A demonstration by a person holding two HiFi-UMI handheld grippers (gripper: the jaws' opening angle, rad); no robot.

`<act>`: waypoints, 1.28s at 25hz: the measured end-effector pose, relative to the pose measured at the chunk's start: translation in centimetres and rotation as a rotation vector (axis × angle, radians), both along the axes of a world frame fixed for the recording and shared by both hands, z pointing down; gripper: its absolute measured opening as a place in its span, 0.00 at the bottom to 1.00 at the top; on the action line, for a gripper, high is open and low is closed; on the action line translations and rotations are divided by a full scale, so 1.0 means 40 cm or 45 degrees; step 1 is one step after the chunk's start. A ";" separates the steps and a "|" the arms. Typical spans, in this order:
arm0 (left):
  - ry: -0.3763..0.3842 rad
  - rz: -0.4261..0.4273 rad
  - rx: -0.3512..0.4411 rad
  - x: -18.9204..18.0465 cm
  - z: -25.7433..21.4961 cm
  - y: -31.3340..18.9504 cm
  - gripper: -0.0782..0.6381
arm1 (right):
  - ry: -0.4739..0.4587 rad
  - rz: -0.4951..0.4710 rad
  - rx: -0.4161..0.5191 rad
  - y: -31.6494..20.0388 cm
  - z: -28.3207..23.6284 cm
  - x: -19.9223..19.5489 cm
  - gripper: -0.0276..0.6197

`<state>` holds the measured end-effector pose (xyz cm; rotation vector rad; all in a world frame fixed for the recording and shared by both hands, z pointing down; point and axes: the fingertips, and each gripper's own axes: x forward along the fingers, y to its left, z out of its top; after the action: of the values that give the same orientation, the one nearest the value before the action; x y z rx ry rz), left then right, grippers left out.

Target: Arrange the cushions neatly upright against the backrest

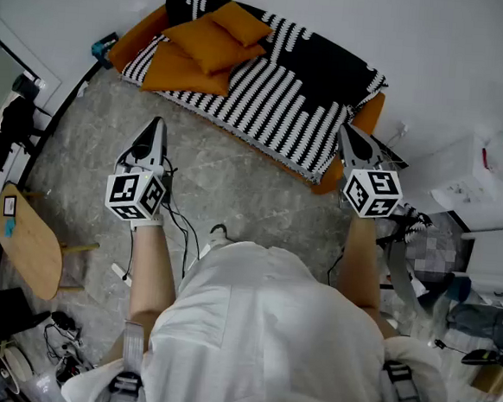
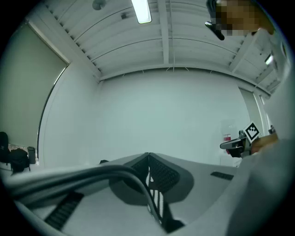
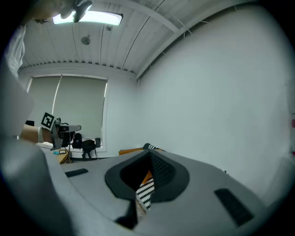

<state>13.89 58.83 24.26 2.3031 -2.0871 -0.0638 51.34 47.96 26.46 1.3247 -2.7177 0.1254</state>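
Observation:
Three orange cushions [image 1: 207,45] lie flat in a loose pile at the left end of a sofa [image 1: 285,103] draped in a black-and-white striped cover. None leans on the backrest. Both grippers are held up over the grey floor in front of the sofa, well short of the cushions. My left gripper [image 1: 158,126] is shut and empty; in its own view its jaws [image 2: 148,156] meet, pointing at the bare wall. My right gripper [image 1: 344,132] is near the sofa's right end, shut and empty. A strip of the striped cover [image 3: 145,192] shows below its closed jaws.
A wooden side table [image 1: 27,239] stands at the left, with dark camera gear [image 1: 6,124] behind it. Cables [image 1: 176,225] trail on the floor by my feet. White cabinets [image 1: 487,180] and clutter fill the right side.

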 end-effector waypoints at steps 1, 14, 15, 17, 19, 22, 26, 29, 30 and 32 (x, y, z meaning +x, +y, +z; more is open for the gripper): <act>0.004 -0.001 -0.001 -0.005 0.000 0.000 0.13 | -0.001 -0.005 0.002 -0.001 -0.002 -0.007 0.05; 0.035 0.005 0.030 -0.077 -0.003 -0.043 0.13 | 0.027 -0.011 0.001 -0.046 0.009 -0.082 0.05; 0.039 0.003 0.030 -0.088 0.001 -0.045 0.13 | 0.013 -0.015 -0.009 -0.050 0.013 -0.090 0.05; 0.053 0.000 0.036 -0.121 0.005 -0.046 0.14 | -0.023 -0.023 -0.028 -0.058 0.017 -0.116 0.05; 0.071 0.017 0.045 -0.158 0.008 -0.045 0.21 | -0.036 -0.011 -0.043 -0.071 0.021 -0.144 0.05; 0.094 0.037 0.068 -0.221 0.006 -0.049 0.21 | -0.039 0.013 -0.049 -0.095 0.022 -0.196 0.05; 0.115 0.056 0.070 -0.304 0.008 -0.074 0.21 | -0.027 0.016 -0.047 -0.117 0.018 -0.292 0.05; 0.134 0.087 0.062 -0.334 0.019 -0.103 0.21 | -0.006 0.003 -0.049 -0.134 0.016 -0.353 0.05; 0.142 0.094 0.060 -0.341 0.023 -0.119 0.21 | 0.001 -0.003 -0.048 -0.143 0.016 -0.373 0.05; 0.150 0.105 0.053 -0.351 0.033 -0.151 0.21 | 0.018 -0.020 -0.050 -0.166 0.019 -0.409 0.05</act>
<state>-0.17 52.80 25.57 2.3436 -1.9511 -0.2365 34.98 41.31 27.23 1.2885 -2.6989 0.1659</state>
